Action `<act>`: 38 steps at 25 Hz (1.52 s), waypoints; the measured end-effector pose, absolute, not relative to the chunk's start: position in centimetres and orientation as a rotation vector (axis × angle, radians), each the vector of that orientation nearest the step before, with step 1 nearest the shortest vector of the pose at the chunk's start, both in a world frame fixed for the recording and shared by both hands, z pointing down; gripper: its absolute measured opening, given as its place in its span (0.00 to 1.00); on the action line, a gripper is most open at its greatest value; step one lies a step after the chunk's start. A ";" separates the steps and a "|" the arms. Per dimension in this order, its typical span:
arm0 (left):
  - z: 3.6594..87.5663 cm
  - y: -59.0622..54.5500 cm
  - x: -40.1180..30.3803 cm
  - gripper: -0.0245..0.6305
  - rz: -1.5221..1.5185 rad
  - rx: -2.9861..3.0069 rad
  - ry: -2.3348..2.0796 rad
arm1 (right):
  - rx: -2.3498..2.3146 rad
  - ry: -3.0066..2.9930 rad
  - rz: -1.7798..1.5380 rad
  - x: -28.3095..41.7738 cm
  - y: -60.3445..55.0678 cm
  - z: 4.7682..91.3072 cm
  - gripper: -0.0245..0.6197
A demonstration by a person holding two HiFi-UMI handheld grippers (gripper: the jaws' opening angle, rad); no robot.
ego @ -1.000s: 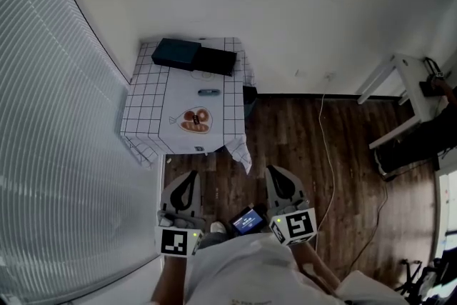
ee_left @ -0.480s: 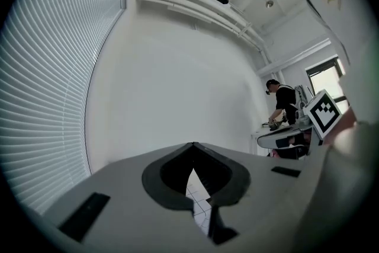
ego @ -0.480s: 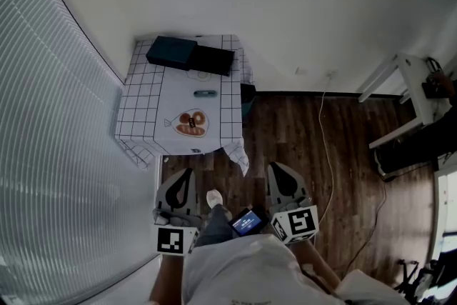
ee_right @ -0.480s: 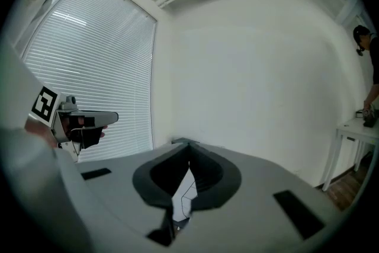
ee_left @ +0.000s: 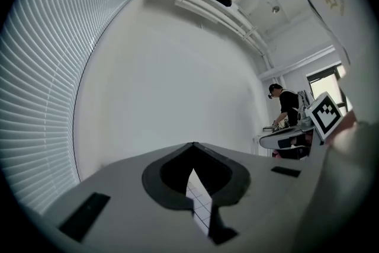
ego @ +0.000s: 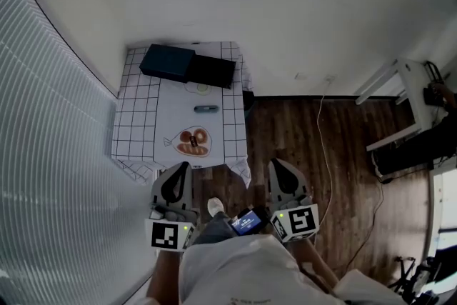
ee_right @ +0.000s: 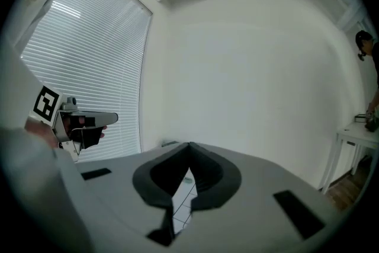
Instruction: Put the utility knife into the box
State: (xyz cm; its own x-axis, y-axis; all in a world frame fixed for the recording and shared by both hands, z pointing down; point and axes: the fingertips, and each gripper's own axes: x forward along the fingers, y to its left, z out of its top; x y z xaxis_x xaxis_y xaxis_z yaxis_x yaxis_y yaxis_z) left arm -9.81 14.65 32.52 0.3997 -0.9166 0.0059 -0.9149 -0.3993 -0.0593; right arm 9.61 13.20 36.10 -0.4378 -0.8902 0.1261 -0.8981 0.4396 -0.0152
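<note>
Though dark, box [ego: 168, 62] crisply rectangular

white grid-lined tablecloth [ego: 136, 114], dark box [ego: 168, 62], brown floor [ego: 303, 143]

Utility knife [ego: 206, 108]: too small for detail. Round item [ego: 203, 88] near dark box [ego: 168, 62]: unidentifiable. Surface [ego: 171, 111]: mere sliver in both gripper views. Person [ego: 243, 271]: cut off at bottom edge.

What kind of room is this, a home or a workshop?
Probably a plain indoor room used as a workspace: wood floor, window blinds along one wall, a small table with a checked cloth, and another person working at a white desk.
</note>
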 end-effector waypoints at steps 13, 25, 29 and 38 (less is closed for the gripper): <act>33.7 6.4 -14.0 0.05 -0.040 -2.673 1.645 | 1.676 -2.495 0.152 6.1 6.3 37.1 0.05; 34.1 0.0 -14.9 0.05 -0.054 -2.672 1.708 | 1.656 -2.524 0.162 4.5 -0.4 36.8 0.05; 34.3 -3.0 -14.9 0.05 -0.073 -2.664 1.724 | 1.615 -2.551 0.145 4.1 -3.9 36.5 0.05; 34.2 -8.4 -14.4 0.05 -0.121 -2.618 1.779 | 1.525 -2.609 0.188 3.8 -10.6 37.2 0.05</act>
